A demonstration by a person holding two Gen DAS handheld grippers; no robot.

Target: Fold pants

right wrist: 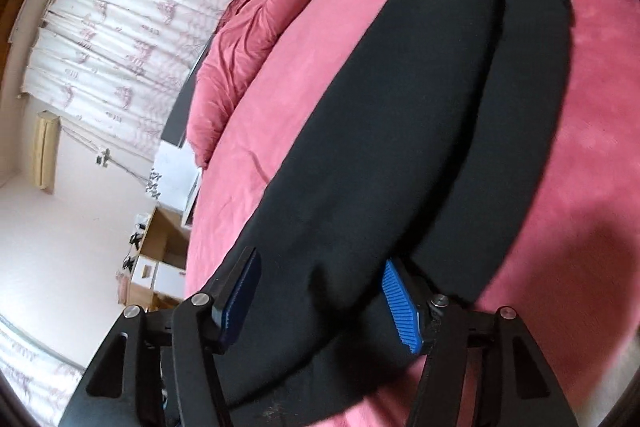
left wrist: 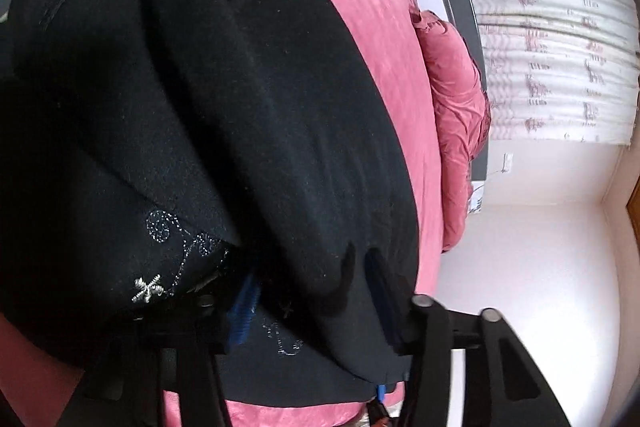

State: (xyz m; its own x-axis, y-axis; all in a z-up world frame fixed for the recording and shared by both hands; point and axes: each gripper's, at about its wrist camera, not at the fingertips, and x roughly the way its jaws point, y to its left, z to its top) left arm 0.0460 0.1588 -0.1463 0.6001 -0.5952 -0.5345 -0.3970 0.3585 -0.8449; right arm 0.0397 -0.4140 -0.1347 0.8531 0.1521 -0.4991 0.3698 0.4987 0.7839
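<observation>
Black pants [right wrist: 400, 99] lie on a pink bed [right wrist: 580, 147], the two legs side by side and running away from me in the right wrist view. My right gripper [right wrist: 320, 303] is open, its blue pads [right wrist: 400, 307] on either side of the nearer leg's end. In the left wrist view the pants [left wrist: 240, 107] fill most of the frame, with a folded flap and silver embroidery [left wrist: 148, 289] at the waist. My left gripper [left wrist: 312, 307] straddles the waist cloth with its jaws wide apart; most of its fingers are hidden by fabric.
A bunched pink duvet [right wrist: 248, 27] lies along the far side of the bed, also in the left wrist view [left wrist: 456, 99]. Beyond are a dark headboard [right wrist: 188, 99], patterned curtains [right wrist: 112, 27], a white wall and a wooden bedside unit [right wrist: 160, 251].
</observation>
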